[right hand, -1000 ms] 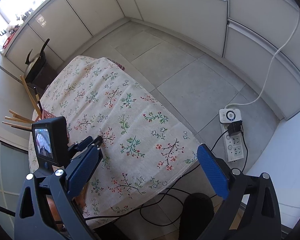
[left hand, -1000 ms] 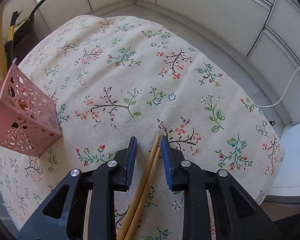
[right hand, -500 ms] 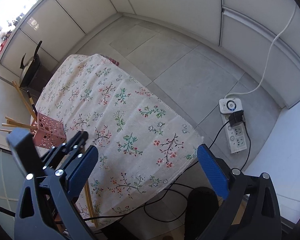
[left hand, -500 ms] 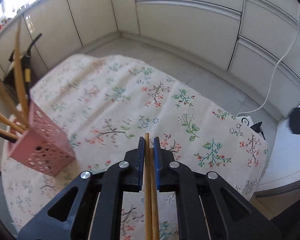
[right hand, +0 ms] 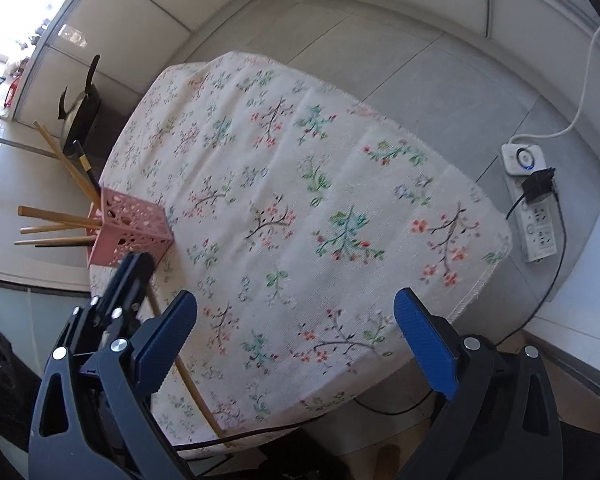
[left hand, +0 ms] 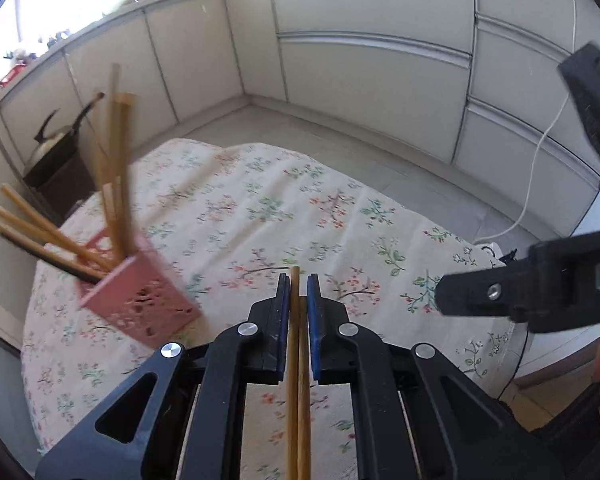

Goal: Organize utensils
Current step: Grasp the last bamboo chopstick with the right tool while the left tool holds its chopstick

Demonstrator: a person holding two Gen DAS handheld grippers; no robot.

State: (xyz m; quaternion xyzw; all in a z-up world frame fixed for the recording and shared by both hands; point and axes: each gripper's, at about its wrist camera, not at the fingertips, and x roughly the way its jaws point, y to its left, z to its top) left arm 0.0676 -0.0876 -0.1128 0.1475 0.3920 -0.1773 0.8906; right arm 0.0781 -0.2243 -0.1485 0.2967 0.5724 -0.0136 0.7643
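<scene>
- We see our left gripper [left hand: 298,292] clamped on a pair of wooden chopsticks [left hand: 298,380]; the blue pads press them from both sides, tips poking just past the jaws.
- In the right wrist view, the held chopsticks [right hand: 188,376] slant down past the table's near edge.
- Our right gripper [right hand: 296,336] stands wide open with nothing between its pads, over the near edge of the table [right hand: 300,184].
- The table wears a floral cloth; no loose utensils lie on it.
- A pink perforated holder [right hand: 130,232] sits at the table's left edge, near the left gripper.
- Several chopsticks [left hand: 60,236] already stand in the holder, fanning out leftward and upward.
- A white power strip [right hand: 530,200] lies on the floor beyond the right edge.
</scene>
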